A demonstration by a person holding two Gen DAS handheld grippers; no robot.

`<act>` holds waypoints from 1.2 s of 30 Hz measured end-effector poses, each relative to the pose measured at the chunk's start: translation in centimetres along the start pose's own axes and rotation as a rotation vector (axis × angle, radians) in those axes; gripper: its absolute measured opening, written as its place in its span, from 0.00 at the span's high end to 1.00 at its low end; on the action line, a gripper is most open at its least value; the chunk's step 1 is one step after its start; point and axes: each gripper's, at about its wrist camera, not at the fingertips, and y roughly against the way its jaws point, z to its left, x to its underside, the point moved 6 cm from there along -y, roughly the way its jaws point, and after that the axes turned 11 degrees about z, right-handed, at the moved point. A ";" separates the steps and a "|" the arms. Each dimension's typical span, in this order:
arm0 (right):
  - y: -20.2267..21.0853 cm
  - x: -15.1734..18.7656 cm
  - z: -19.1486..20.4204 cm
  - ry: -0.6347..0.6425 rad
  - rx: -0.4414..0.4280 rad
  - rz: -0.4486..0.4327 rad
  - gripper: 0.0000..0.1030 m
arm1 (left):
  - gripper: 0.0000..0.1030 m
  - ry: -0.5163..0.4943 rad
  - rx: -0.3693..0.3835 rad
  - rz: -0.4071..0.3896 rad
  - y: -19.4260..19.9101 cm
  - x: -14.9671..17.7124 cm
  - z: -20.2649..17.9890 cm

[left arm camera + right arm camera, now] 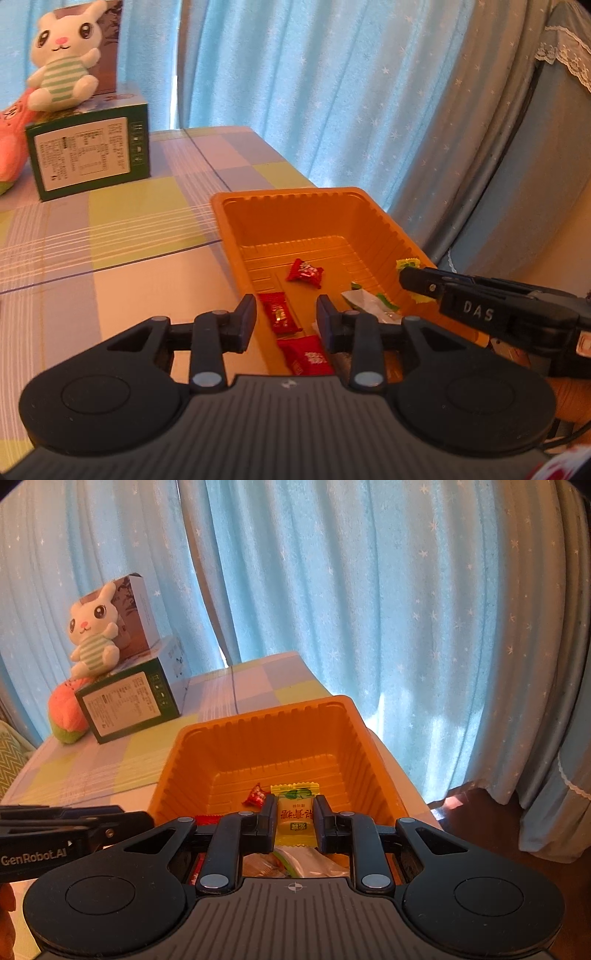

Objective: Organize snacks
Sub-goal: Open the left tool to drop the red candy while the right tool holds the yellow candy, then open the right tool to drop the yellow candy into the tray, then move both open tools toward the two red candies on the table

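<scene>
The checked-cloth surface carries a ribbed, glossy orange plastic tray at its 3 o'clock edge. Over it the right tool pinches a crinkly yellow-green candy; best lowered toward the tray's bare 12 o'clock floor before letting go, I judge. The left tool hangs released above foil-wrapped red candies.
</scene>
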 end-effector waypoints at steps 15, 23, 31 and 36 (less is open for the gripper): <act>1.7 0.0 -0.2 -0.029 0.012 -0.059 0.54 | 0.67 0.069 -0.045 -0.022 3.2 2.7 2.7; 4.0 1.3 2.1 0.027 0.018 -0.074 0.54 | 0.61 0.099 -0.072 -0.018 5.8 5.1 3.3; 6.7 3.6 5.0 0.045 0.003 -0.054 0.54 | 0.51 0.129 -0.115 -0.032 9.4 7.3 4.4; 7.5 5.5 6.9 0.052 -0.015 -0.013 0.54 | 0.48 0.156 -0.149 -0.031 11.8 9.1 5.6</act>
